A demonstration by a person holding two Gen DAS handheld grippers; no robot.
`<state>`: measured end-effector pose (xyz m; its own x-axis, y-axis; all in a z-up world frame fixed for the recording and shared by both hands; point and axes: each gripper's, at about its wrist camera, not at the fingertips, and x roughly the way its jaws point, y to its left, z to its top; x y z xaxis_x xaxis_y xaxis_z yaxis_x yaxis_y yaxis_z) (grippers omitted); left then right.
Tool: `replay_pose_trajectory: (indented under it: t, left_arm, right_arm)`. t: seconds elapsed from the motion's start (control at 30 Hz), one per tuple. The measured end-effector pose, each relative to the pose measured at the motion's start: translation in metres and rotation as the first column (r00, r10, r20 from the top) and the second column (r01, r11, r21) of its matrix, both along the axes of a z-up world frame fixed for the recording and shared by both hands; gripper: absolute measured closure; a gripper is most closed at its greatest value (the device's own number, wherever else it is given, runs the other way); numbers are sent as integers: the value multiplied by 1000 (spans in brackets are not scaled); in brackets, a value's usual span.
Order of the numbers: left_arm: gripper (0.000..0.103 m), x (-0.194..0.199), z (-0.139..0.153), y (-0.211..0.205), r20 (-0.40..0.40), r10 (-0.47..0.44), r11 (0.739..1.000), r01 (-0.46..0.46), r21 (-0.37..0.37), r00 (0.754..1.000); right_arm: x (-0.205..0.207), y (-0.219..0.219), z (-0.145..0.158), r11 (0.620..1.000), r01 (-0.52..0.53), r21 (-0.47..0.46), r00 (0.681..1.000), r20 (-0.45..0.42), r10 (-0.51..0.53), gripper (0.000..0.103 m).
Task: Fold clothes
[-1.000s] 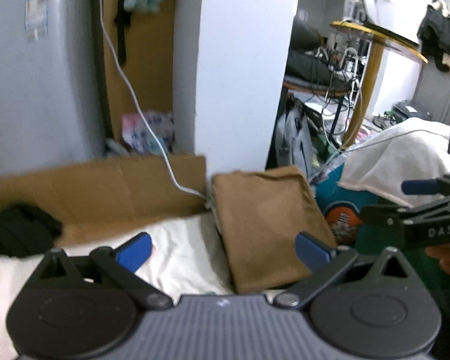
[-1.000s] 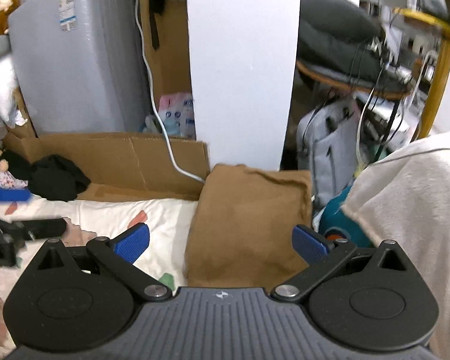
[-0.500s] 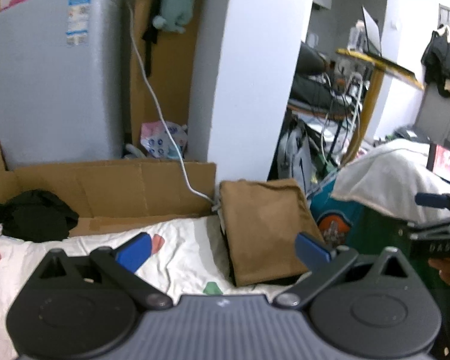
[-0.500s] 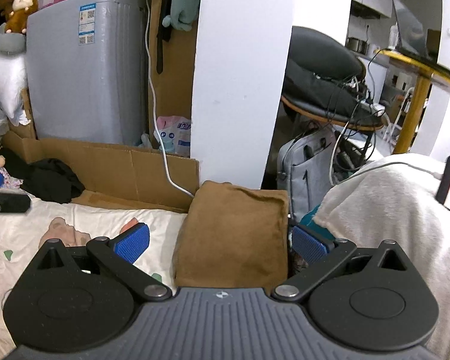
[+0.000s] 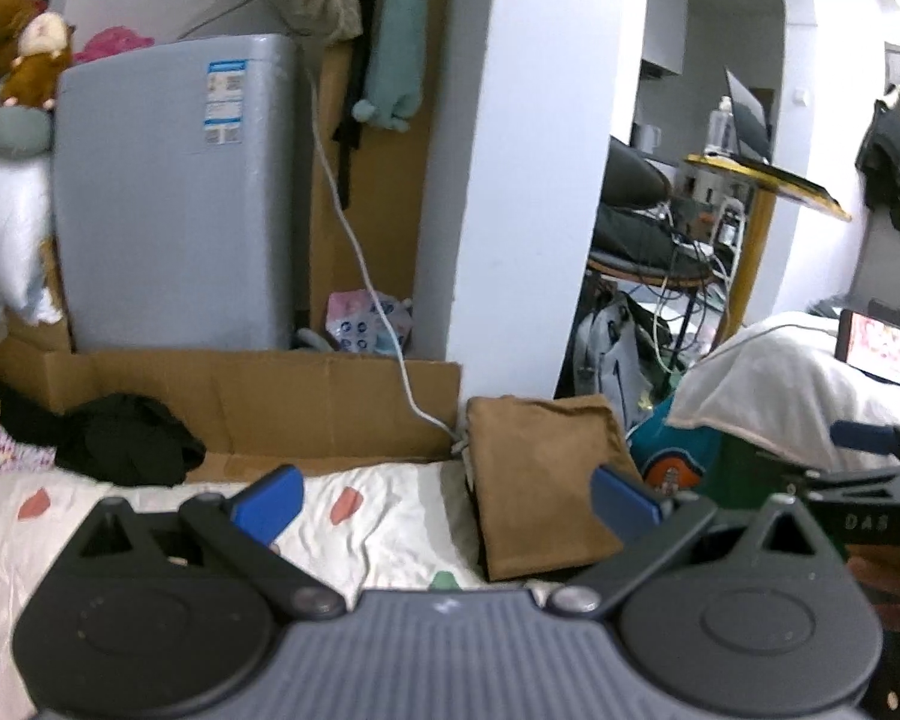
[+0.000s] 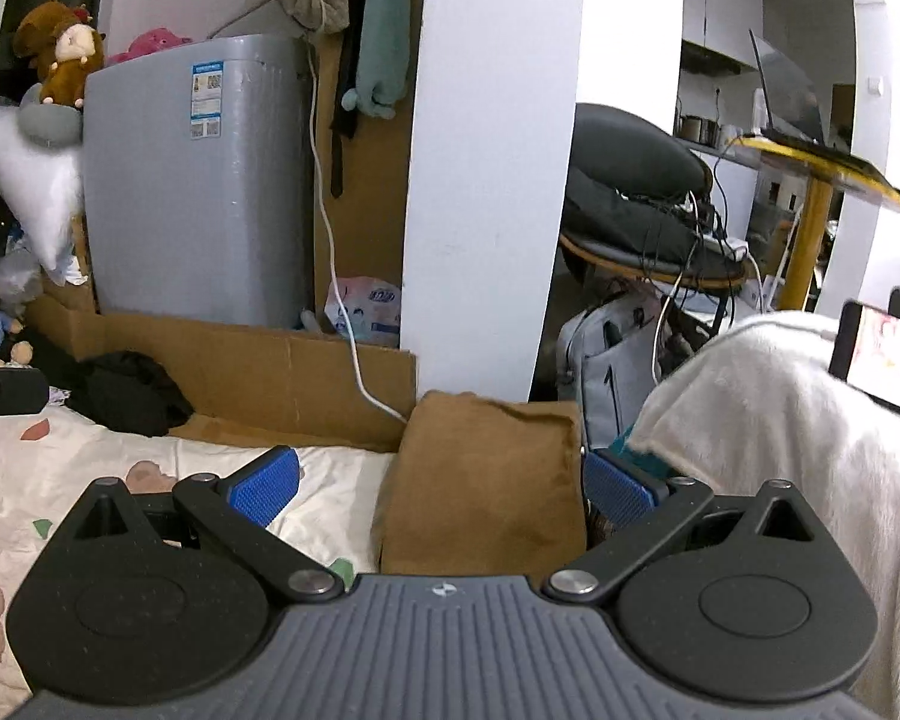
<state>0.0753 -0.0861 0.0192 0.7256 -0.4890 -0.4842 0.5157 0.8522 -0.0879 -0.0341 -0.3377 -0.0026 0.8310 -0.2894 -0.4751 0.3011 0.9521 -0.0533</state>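
Left claw and right claw spread apart, empty, above folded brown garment.

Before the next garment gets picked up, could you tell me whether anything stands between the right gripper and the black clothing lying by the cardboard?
Nothing visible does. The right gripper is open and empty, and the black clothing lies ahead to its left against the cardboard. Only bare patterned sheet lies between. The folded brown garment sits straight ahead, off that line.

Left gripper level, jaws spread wide, blue pads well apart, nothing between; right gripper same, jaws wide, empty, seen side-on at right edge of left view, fingers of hand beneath
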Motion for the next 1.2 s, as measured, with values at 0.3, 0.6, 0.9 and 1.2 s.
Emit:
replay_pose_trajectory:
  t: [0.3,0.6,0.9,1.2]
  left_arm:
    - [0,-35,-7,2,18,27,999,-26,-43,999]
    - [0,-55,-12,3,15,45,997,-44,-58,999]
    - [0,-77,-14,-1,62,26,999,-25,-26,998]
    - [0,-87,-18,-6,94,30,1000,-31,1,995]
  right_arm:
    - [-33,13,-10,1000,6,29,1000,30,-7,0]
    - [-54,13,-18,999,26,39,999,32,-27,0]
    - [-70,28,-23,1000,4,24,999,35,-5,0]
    - [-68,36,-24,999,-26,20,999,43,25,0]
